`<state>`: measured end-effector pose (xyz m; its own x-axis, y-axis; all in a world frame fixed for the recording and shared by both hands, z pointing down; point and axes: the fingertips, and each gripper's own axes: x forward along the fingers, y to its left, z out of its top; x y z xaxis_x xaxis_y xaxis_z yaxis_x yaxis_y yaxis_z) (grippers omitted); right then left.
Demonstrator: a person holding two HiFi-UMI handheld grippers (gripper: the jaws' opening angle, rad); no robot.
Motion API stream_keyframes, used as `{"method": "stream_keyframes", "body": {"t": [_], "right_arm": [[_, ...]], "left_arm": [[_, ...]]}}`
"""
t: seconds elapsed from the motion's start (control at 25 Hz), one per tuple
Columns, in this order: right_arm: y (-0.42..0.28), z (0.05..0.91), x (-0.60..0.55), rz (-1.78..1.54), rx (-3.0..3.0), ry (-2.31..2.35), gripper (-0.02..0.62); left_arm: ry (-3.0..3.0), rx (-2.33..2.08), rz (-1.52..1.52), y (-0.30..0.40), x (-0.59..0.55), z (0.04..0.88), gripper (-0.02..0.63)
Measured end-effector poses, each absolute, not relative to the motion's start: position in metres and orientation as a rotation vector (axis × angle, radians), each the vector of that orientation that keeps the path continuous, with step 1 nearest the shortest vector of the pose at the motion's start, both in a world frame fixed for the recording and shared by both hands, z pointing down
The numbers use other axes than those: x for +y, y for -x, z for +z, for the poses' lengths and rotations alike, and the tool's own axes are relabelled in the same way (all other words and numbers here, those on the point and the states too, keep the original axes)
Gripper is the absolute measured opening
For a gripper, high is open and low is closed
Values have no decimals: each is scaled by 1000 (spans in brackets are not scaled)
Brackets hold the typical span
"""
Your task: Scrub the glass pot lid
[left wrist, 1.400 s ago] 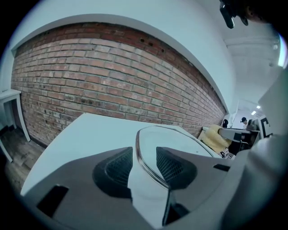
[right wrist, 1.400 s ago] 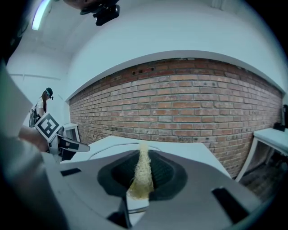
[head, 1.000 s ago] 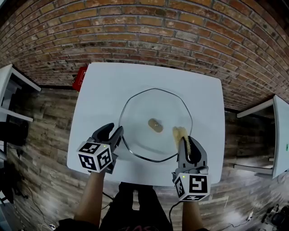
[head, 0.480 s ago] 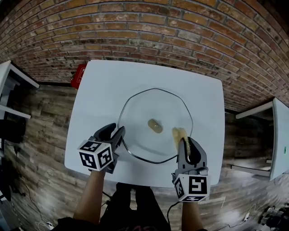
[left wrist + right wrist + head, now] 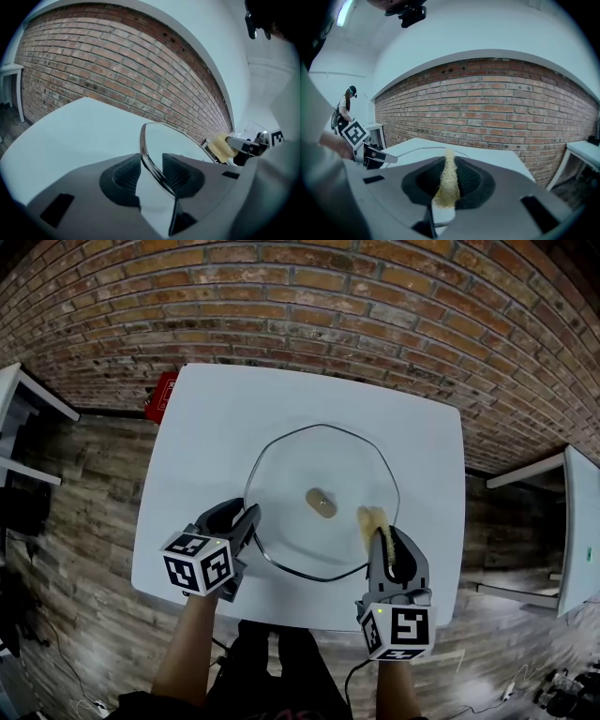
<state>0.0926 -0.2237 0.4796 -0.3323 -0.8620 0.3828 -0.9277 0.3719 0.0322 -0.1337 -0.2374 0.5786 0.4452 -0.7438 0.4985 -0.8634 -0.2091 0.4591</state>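
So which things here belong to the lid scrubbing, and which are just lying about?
In use: glass pot lid, rim in the left hand-held gripper; yellow sponge in the right hand-held gripper.
Lying about: red object by the far left corner of the table; left side table; right side table.

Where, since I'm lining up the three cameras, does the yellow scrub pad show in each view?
Head view: the yellow scrub pad sits lower right of centre, on the glass lid's near-right edge, held by the right hand-held gripper.
Left gripper view: far right, just past the lid's rim.
Right gripper view: bottom centre, pinched between the jaws.
Shared landmark: the brick wall, at the back in all three views.
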Motion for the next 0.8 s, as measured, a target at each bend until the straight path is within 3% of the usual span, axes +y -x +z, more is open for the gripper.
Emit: {"method": "stream_keyframes", "body": {"t": [0.44, 0.8], "right_arm": [[-70, 461, -243, 243, -2362, -1551, 58], [21, 439, -279, 234, -2517, -1436, 58]], "left_arm": [[-1991, -1343, 211, 133, -238, 578, 141], [-1995, -1356, 211, 134, -240, 577, 140]]}}
